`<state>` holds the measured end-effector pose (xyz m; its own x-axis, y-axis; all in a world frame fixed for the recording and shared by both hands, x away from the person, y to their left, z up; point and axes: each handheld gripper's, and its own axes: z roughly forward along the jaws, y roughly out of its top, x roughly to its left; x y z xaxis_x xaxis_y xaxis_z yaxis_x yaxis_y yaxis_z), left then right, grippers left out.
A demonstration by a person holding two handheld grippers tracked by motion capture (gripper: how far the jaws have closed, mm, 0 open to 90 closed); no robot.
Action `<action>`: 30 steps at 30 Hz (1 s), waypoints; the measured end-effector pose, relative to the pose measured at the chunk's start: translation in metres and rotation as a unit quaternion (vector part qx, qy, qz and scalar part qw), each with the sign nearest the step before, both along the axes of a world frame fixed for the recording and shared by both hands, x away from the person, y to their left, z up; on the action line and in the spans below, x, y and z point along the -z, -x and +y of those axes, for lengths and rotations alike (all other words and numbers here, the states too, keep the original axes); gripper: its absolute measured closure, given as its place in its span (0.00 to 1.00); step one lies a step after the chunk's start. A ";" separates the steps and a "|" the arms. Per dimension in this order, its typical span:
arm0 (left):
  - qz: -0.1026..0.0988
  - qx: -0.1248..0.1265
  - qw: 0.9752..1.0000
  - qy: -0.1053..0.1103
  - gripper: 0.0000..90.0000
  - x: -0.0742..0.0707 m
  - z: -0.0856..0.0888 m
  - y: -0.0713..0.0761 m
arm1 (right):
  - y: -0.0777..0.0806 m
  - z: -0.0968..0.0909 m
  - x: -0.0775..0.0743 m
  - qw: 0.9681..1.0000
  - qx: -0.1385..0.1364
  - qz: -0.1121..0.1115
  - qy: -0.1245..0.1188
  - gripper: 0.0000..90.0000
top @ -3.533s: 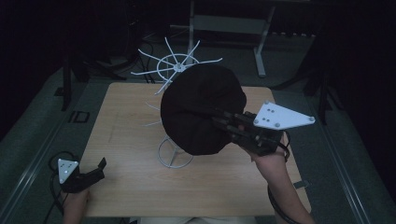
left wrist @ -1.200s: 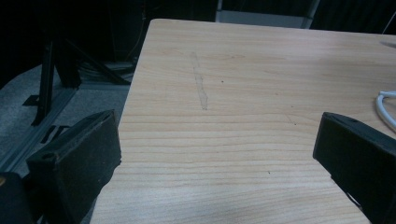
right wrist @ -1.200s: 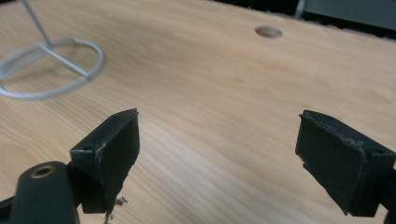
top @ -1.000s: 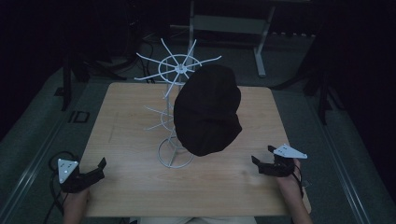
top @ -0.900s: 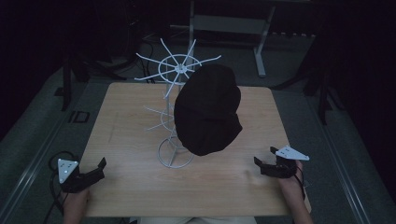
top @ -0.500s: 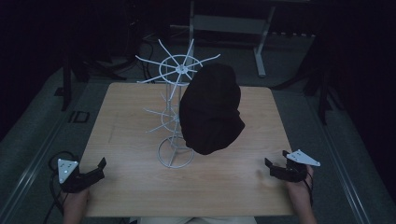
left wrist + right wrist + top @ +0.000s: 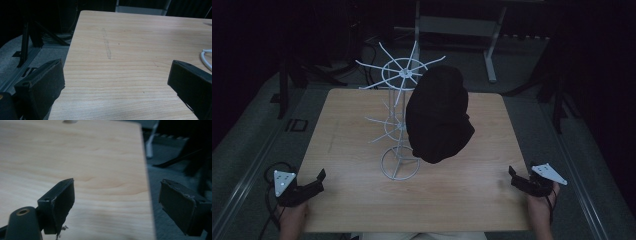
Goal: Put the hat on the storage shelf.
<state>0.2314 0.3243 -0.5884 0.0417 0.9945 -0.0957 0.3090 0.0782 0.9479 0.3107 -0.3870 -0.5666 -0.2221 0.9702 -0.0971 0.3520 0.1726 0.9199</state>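
Nearest me, my left tool [image 7: 314, 181] rests at the desk's [image 7: 472, 200] near left corner, jaws spread wide with nothing between them. My right tool [image 7: 521, 180] sits at the near right edge, also wide open and empty. Farther in, I see the black hat [image 7: 438, 117] hanging on the white wire rack [image 7: 399, 127] mid-desk, its long axis near vertical, its crown facing me, well apart from both tools.

The wooden table [image 7: 472, 200] carries a white wire rack [image 7: 399, 165].
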 end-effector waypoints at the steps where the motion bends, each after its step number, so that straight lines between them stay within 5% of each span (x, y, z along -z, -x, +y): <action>1: 0.001 0.000 1.000 0.000 0.02 0.000 0.000 0.000 | 0.000 -0.002 0.000 1.000 0.006 -0.001 -0.001 0.15; 14: 0.001 0.000 1.000 -0.001 0.02 0.000 0.000 0.000 | 0.001 -0.011 0.005 0.995 0.101 0.009 0.009 0.14; 30: 0.000 0.001 1.000 -0.001 0.02 0.000 0.000 0.000 | 0.000 -0.013 0.005 0.994 0.109 0.003 0.019 0.15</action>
<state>0.2315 0.3244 -0.5884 0.0432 0.9946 -0.0946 0.3098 0.0767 0.9477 0.3107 -0.3999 -0.5714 -0.0068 0.9911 -0.1332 0.3895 0.1253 0.9124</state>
